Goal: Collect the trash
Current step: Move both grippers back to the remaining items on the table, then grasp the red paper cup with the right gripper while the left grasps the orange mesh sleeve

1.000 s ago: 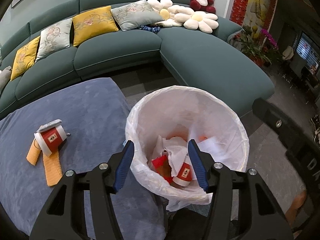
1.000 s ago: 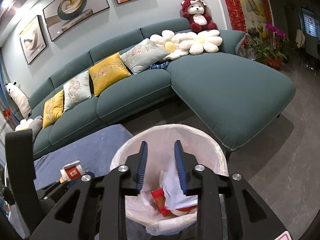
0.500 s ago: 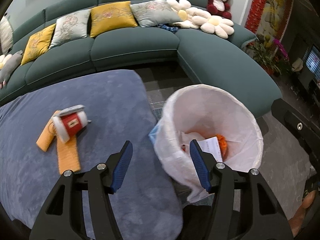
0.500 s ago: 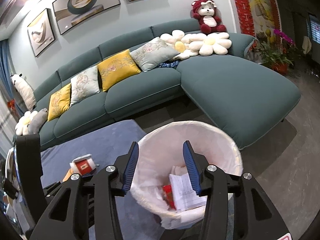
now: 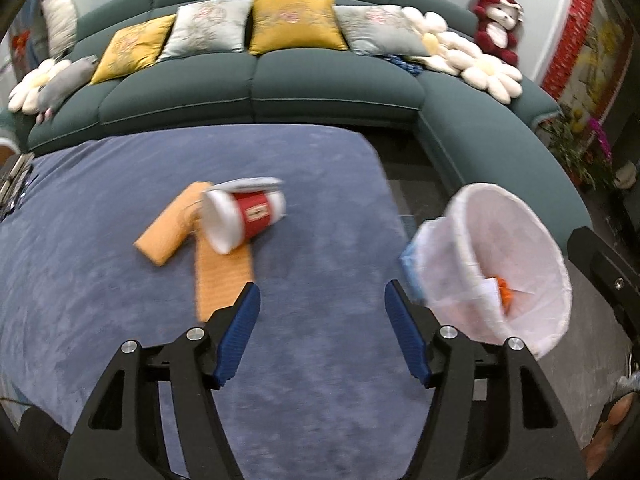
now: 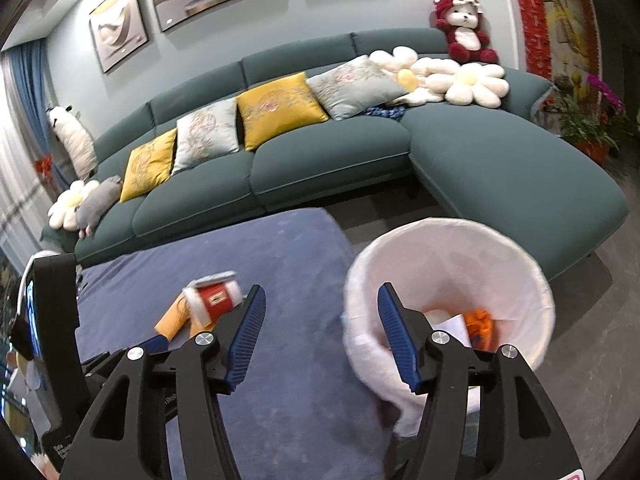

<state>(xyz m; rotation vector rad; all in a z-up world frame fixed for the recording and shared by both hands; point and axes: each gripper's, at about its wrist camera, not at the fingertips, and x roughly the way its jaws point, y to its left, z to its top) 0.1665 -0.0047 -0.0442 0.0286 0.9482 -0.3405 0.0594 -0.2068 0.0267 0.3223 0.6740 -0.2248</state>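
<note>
A red and white paper cup point(image 5: 244, 216) lies on its side on the blue cloth-covered table point(image 5: 120, 320), on top of orange strips point(image 5: 222, 276). It also shows in the right wrist view point(image 6: 214, 298). A white-lined trash bin point(image 5: 496, 264) stands right of the table with paper and orange trash inside; it also shows in the right wrist view point(image 6: 448, 280). My left gripper point(image 5: 322, 334) is open and empty above the table, near the cup. My right gripper point(image 6: 320, 336) is open and empty between the table edge and the bin.
A green sectional sofa point(image 5: 332, 80) with yellow and grey cushions curves behind the table and bin. A red plush bear point(image 6: 464, 30) and flower cushions sit on it. Potted plants point(image 6: 588, 120) stand at the far right. Dark floor lies around the bin.
My left gripper has swung left from over the bin to over the table, toward the cup. My right gripper has opened wider and shifted left off the bin.
</note>
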